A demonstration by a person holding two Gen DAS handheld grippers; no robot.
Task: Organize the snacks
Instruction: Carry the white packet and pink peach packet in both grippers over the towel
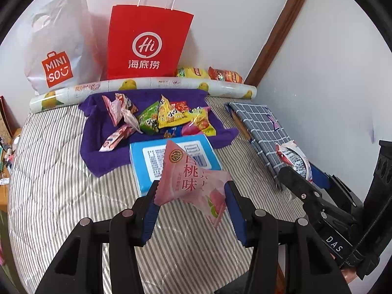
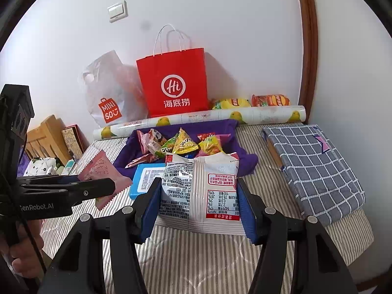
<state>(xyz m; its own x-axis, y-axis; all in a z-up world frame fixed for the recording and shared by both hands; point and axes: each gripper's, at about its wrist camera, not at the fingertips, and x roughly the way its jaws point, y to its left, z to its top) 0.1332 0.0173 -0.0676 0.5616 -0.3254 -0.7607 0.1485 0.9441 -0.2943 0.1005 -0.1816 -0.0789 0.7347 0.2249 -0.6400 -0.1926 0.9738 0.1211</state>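
My left gripper (image 1: 192, 193) is shut on a pink peach-flavour snack packet (image 1: 193, 183) and holds it above the striped bed. It also shows in the right wrist view (image 2: 103, 171), at the left. My right gripper (image 2: 198, 196) is shut on a white snack packet (image 2: 198, 191) with red labels, held above the bed; it shows at the right of the left wrist view (image 1: 294, 159). A pile of loose snack packets (image 1: 161, 117) lies on a purple cloth (image 1: 98, 152) further back. A blue flat pack (image 1: 147, 166) lies at the cloth's front edge.
A red paper bag (image 1: 147, 41) and a white MINISO bag (image 1: 58, 49) stand against the wall behind a printed paper roll (image 1: 147, 85). Two snack bags (image 1: 210, 73) lie behind the roll. A folded blue checked cloth (image 1: 262, 129) lies at the right by the wall.
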